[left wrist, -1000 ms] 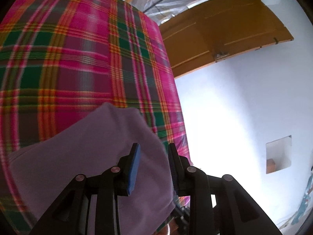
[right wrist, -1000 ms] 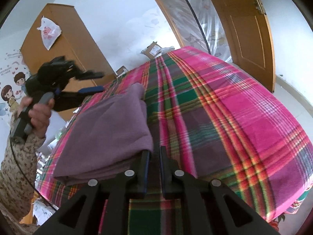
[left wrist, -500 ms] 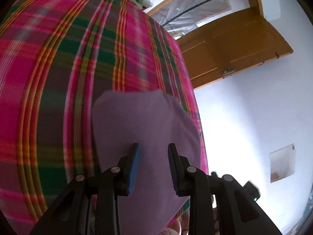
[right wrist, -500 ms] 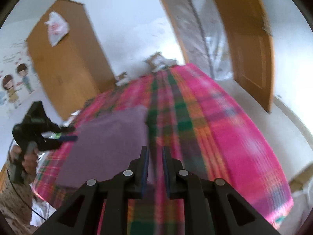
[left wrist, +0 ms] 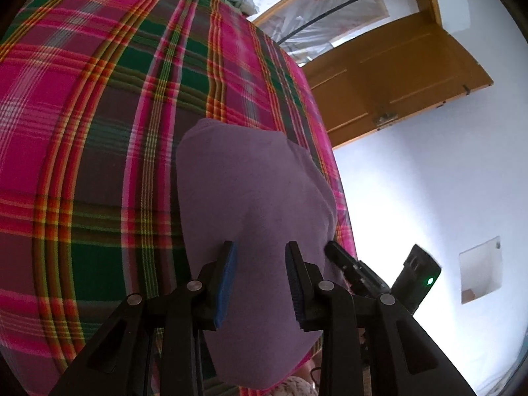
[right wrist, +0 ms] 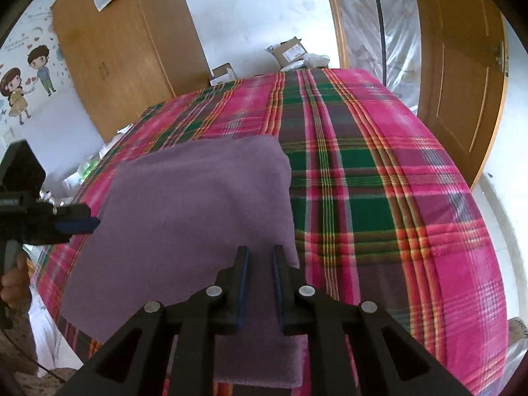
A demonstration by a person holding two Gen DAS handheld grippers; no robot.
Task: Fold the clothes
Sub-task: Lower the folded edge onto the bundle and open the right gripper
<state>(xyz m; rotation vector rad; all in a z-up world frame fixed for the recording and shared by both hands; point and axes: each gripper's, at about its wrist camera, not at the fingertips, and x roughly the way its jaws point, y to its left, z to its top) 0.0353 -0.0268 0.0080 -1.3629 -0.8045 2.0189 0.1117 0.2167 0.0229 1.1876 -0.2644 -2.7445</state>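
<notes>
We note the folded purple garment (right wrist: 198, 217) lying flat on the plaid bedspread (right wrist: 379, 198) near its edge, with the left gripper (left wrist: 260, 250) wide open and the right gripper (right wrist: 260, 254) narrowly parted above it, neither holding anything.

Left wrist view: is looking forward along the left gripper (left wrist: 260, 252), sitting close above the purple garment (left wrist: 250, 198) and facing across the plaid bed cover (left wrist: 99, 115) toward the wooden door (left wrist: 389, 89).
Right wrist view: is looking down along the right gripper (right wrist: 260, 257) from the near edge of the bed, facing the wardrobe (right wrist: 125, 49) and far wall.
Shared: both are taking in the garment, the plaid cover and the door (right wrist: 458, 66); each is catching the other gripper at its edge.
</notes>
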